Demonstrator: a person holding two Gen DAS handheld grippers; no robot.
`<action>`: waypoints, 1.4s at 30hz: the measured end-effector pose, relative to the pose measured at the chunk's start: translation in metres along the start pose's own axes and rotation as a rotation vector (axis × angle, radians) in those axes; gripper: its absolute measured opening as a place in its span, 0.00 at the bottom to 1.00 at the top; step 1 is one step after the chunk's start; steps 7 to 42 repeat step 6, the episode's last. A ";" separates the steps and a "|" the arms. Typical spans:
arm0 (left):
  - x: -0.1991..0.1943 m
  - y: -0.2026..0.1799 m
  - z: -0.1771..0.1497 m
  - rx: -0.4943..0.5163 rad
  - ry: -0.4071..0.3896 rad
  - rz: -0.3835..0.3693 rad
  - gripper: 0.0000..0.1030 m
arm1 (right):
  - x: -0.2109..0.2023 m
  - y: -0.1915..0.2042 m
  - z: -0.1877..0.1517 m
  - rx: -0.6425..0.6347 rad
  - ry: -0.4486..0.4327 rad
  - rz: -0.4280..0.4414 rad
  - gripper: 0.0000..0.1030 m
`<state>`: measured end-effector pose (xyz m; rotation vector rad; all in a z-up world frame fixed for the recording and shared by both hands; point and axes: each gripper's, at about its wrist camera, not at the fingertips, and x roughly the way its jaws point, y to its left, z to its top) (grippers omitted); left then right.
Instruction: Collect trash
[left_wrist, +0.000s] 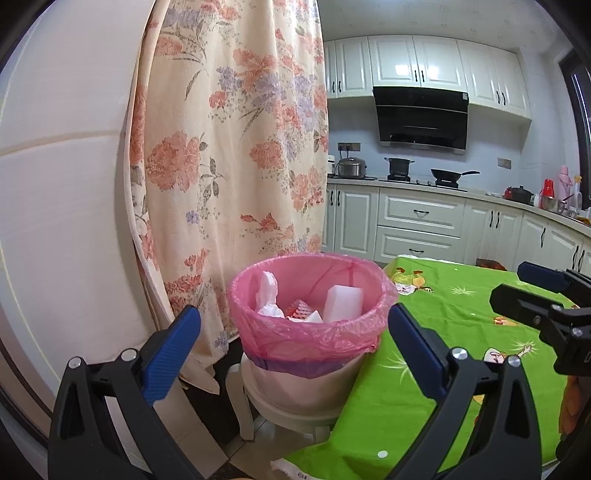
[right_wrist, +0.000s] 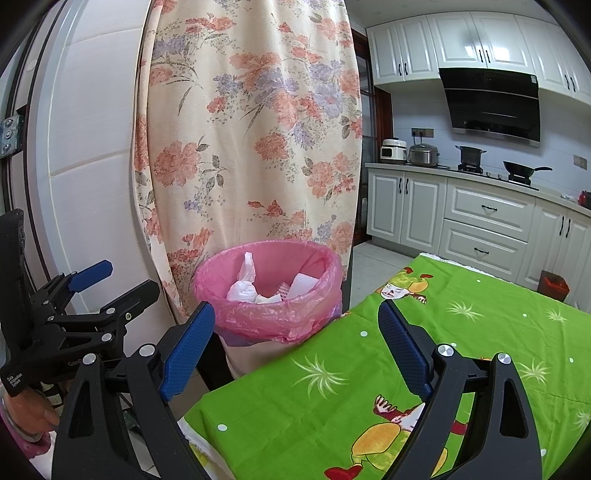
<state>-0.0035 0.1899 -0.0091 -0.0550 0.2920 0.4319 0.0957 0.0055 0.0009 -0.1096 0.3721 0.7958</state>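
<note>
A white bin (left_wrist: 303, 384) lined with a pink bag (left_wrist: 314, 332) stands on a stool beside the table. Inside lie a crumpled white bag (left_wrist: 267, 295), a white foam block (left_wrist: 343, 299) and a red-and-white scrap (left_wrist: 299, 308). My left gripper (left_wrist: 295, 325) is held open just in front of the bin, nothing between its blue pads. My right gripper (right_wrist: 297, 325) is also open and empty, over the table's left edge, with the pink bag (right_wrist: 273, 314) just beyond it. Each gripper shows in the other's view: the right gripper (left_wrist: 517, 284) and the left gripper (right_wrist: 122, 280).
A green cartoon tablecloth (right_wrist: 406, 369) covers the table to the right of the bin. A floral curtain (left_wrist: 236, 147) hangs behind the bin against a white door. Kitchen cabinets (left_wrist: 417, 221) and a stove with pots line the far wall. A hand (right_wrist: 29, 410) holds the left gripper.
</note>
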 end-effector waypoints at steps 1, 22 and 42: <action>0.000 -0.001 0.000 -0.002 0.001 0.001 0.95 | 0.000 -0.002 0.001 0.000 -0.001 -0.001 0.82; -0.002 -0.005 0.000 0.025 -0.006 0.007 0.95 | -0.001 -0.001 0.000 0.003 -0.002 -0.001 0.82; -0.002 -0.005 0.000 0.025 -0.006 0.007 0.95 | -0.001 -0.001 0.000 0.003 -0.002 -0.001 0.82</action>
